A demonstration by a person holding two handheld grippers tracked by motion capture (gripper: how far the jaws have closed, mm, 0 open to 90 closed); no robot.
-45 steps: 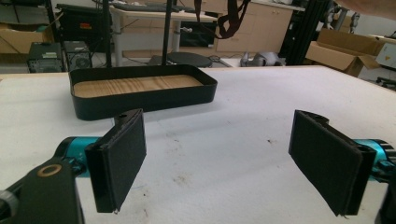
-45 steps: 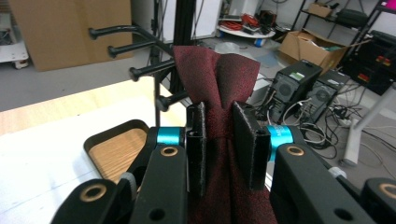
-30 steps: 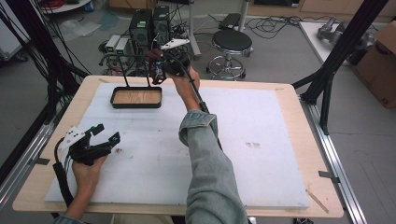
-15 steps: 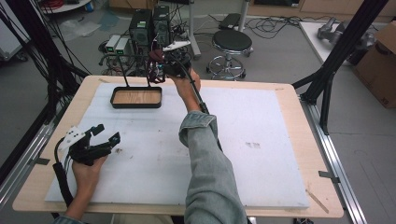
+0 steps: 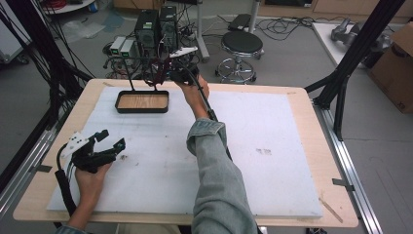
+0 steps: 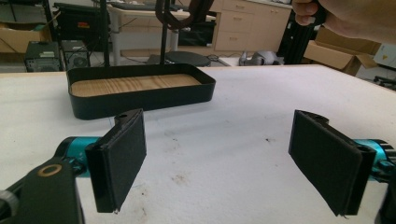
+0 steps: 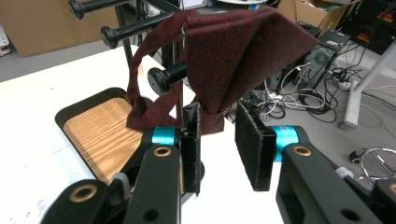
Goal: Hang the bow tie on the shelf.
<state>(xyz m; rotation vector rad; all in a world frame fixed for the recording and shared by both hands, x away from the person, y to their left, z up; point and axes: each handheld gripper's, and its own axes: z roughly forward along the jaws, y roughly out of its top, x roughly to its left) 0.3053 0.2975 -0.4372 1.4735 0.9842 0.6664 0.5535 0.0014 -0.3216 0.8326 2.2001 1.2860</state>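
Right gripper (image 7: 217, 140) jaws part-spread, dark red cloth (image 7: 233, 51) draped over rack peg (image 7: 166, 77) just ahead of them. Left gripper (image 6: 233, 163) jaws wide, empty. Judgement: release only once cloth hangs balanced.

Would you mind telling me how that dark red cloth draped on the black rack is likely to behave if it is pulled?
The dark red cloth folds and sags over a peg, so it is probably floppy. It looks thin, likely light. Looped around the peg, it may snag when the right hand-held gripper pulls.
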